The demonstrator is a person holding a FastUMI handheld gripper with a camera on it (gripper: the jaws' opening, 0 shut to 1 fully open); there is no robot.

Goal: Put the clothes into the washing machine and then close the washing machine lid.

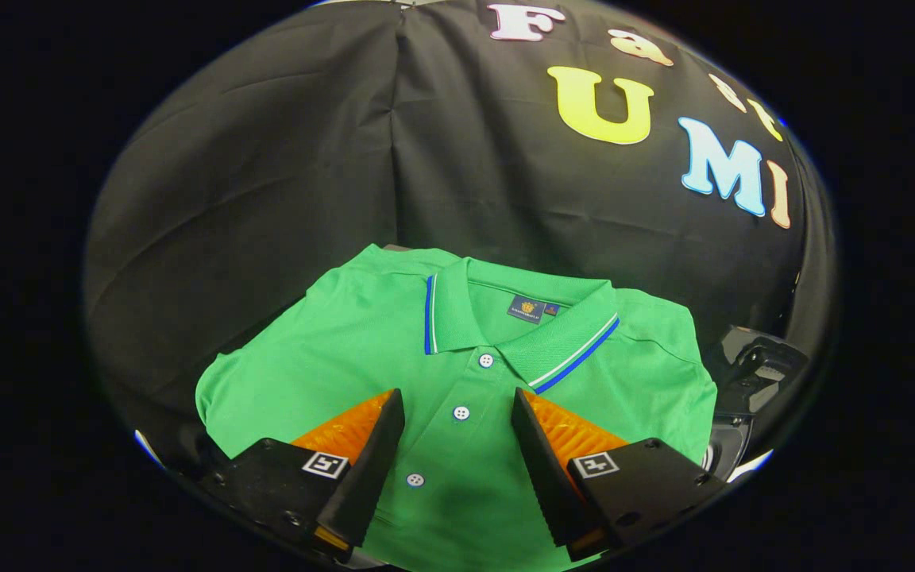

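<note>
The gripper [457,405] hovers with jaws spread wide and grasping nothing above a folded green polo shirt [394,349], its button placket between the fingers, while a dark, shiny object [751,369] beside the shirt stays hard to identify.

A recording booth rather than a home: creased black cloth wall [306,159] hangs behind and around the scene

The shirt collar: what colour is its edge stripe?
Blue and white, on the green collar; clearest in the gripper view, beyond the open fingers.
</note>
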